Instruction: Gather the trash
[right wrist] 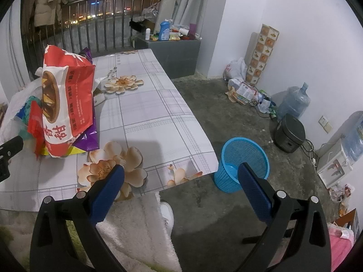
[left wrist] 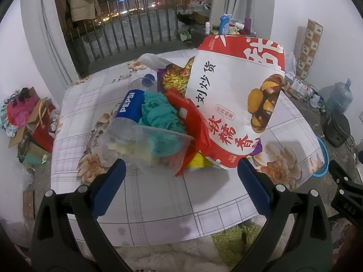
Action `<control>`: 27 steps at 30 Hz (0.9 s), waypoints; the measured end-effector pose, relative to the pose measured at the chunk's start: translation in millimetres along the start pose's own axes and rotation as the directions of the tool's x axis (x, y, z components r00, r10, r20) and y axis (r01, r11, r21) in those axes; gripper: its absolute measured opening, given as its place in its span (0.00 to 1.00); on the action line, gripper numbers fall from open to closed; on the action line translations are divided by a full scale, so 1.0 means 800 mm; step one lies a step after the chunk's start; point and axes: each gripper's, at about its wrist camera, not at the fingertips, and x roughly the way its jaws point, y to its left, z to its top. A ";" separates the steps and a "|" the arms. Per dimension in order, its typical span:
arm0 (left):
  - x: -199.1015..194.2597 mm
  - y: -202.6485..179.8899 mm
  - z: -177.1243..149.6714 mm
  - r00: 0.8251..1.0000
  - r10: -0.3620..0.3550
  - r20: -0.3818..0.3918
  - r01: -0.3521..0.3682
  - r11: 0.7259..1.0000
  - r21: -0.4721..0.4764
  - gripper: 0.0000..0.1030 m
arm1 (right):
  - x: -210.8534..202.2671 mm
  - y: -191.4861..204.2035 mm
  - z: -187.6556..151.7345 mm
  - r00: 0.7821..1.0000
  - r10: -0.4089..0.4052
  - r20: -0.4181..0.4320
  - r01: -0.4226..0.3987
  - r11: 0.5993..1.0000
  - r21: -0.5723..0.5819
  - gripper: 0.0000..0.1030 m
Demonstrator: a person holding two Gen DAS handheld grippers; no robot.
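Left wrist view looks down on a trash heap on the table (left wrist: 140,204): a Pepsi bottle (left wrist: 132,104) lying on its side, a clear tub (left wrist: 147,145) with a teal rag (left wrist: 158,113) spilling over it, red wrappers (left wrist: 192,122), and a big red-and-white snack bag (left wrist: 236,95) standing upright just beside them. The left gripper (left wrist: 181,172) hangs just short of the pile, jaws wide, nothing between them. Right wrist view shows the right gripper (right wrist: 181,176) equally wide and empty over the table's near corner. A blue basket (right wrist: 242,165) sits on the floor beside that corner.
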 end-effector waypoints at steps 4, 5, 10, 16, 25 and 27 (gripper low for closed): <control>0.000 0.001 0.000 1.000 0.001 -0.002 -0.001 1.000 0.000 0.92 | 0.000 0.001 0.001 1.000 0.000 -0.002 0.000 1.000 -0.001 0.94; 0.000 0.001 0.000 1.000 0.000 -0.003 0.000 1.000 0.000 0.92 | 0.000 0.000 0.000 1.000 0.001 -0.001 -0.001 1.000 0.001 0.94; 0.000 0.002 0.001 1.000 0.002 -0.006 -0.002 1.000 -0.002 0.92 | 0.000 0.003 0.002 1.000 0.002 -0.005 -0.002 1.000 0.000 0.94; 0.001 0.004 -0.001 1.000 0.007 -0.008 -0.007 1.000 -0.004 0.92 | 0.001 0.002 0.001 1.000 0.003 -0.006 -0.003 1.000 0.002 0.94; 0.003 0.004 -0.002 1.000 0.011 -0.012 -0.011 1.000 -0.005 0.92 | 0.002 0.001 0.001 1.000 0.004 -0.004 -0.004 1.000 0.003 0.94; 0.004 0.004 -0.002 1.000 0.011 -0.013 -0.011 1.000 -0.005 0.92 | 0.002 0.001 0.001 1.000 0.005 -0.005 -0.005 1.000 0.004 0.94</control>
